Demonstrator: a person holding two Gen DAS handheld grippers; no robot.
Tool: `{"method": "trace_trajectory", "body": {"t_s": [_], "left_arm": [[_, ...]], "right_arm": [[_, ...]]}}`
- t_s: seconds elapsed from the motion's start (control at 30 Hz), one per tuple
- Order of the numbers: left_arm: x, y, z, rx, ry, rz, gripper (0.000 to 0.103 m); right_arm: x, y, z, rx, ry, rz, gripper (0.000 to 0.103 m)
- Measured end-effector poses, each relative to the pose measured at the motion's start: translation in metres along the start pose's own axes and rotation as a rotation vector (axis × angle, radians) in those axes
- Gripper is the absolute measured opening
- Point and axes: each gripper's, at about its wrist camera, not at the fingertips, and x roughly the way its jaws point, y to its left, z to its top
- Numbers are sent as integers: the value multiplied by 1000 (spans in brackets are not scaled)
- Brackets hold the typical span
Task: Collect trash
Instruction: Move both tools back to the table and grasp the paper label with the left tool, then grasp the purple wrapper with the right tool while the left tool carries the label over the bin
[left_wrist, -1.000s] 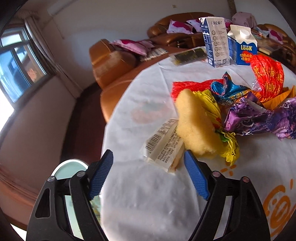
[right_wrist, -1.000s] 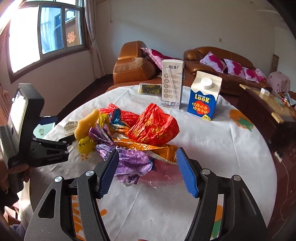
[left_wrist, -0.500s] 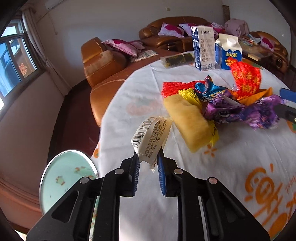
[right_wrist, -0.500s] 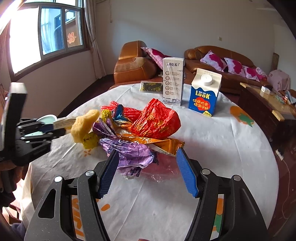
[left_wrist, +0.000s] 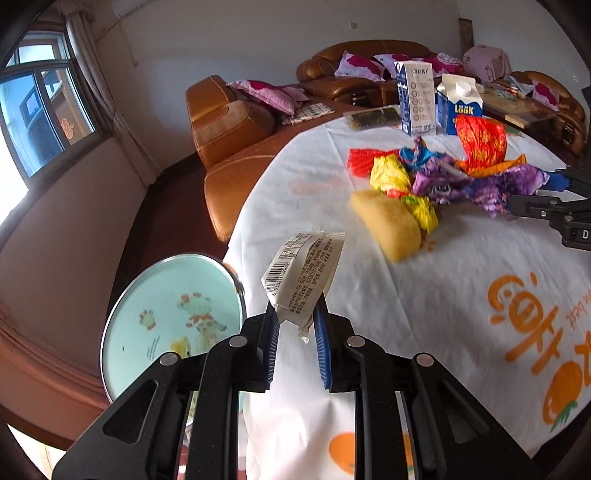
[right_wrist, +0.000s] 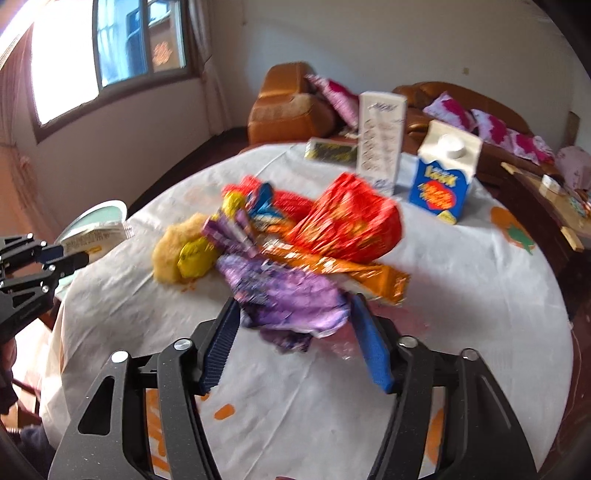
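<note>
White cloth covers your round table (left_wrist: 424, 314), trash heaped at its far middle. Your left gripper (left_wrist: 295, 325) is clamped on just the near corner of a white barcode wrapper (left_wrist: 304, 275), lifted off the cloth beside the pale green bin (left_wrist: 170, 314) at the table's left edge. That thin pinch could slip, dropping the wrapper short of the bin. Your right gripper (right_wrist: 295, 332) is closing around a purple wrapper (right_wrist: 288, 295), pads not yet pressing. The orange wrapper (right_wrist: 351, 271) overlaps it and the yellow sponge (right_wrist: 170, 251) lies just left, so a quick pull may drag neighbours off the table.
</note>
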Motion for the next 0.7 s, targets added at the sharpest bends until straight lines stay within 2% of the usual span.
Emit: {"method": "trace_trajectory", "body": {"t_s": [0.03, 0.07, 0.2, 0.47, 0.7], "left_arm": [[0, 2, -1, -2, 3, 2, 18], [-2, 4, -1, -2, 2, 6, 18], [-11, 11, -1, -8, -19, 20, 18], [-36, 28, -7, -13, -51, 84, 18], [-40, 66, -21, -69, -30, 169, 18]], "right_arm": [[0, 3, 0, -13, 6, 0, 46], [0, 5, -1, -21, 9, 2, 29], [-5, 13, -2, -38, 15, 27, 11], [-41, 23, 10, -23, -110, 23, 9], [-36, 51, 36, -52, -148, 34, 9]]}}
